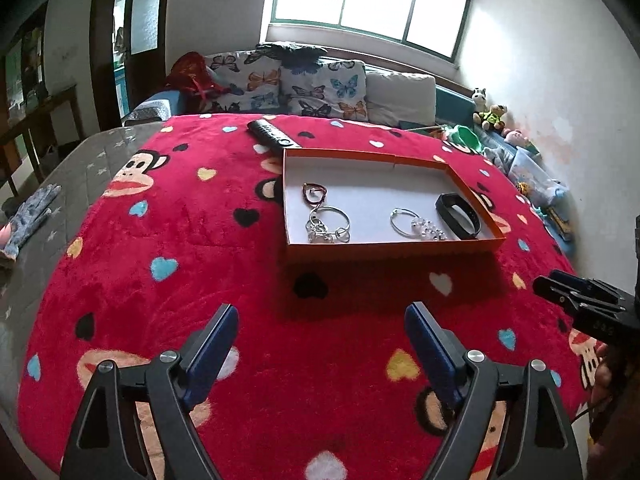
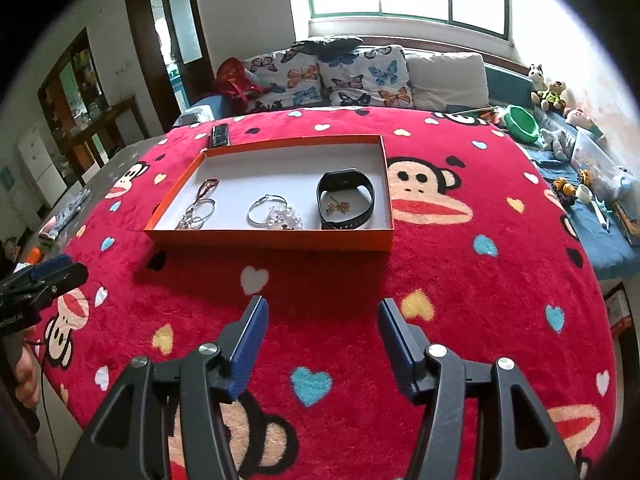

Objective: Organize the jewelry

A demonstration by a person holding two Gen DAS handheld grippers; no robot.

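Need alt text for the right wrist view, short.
An open orange box on a red monkey-print blanket holds a black wristband, silver bangles and keyrings. The open right gripper hovers short of it.

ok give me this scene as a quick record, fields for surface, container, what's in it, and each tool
surface: red monkey-print blanket
container: shallow orange box, white inside, open top
contents, left to right in the right wrist view: dark red cord piece, silver rings cluster, silver bangle with clear beads, black wristband with a small gold piece inside its loop
behind box: black remote
left tool: open, holding nothing, above the blanket
right tool: open, holding nothing, above the blanket
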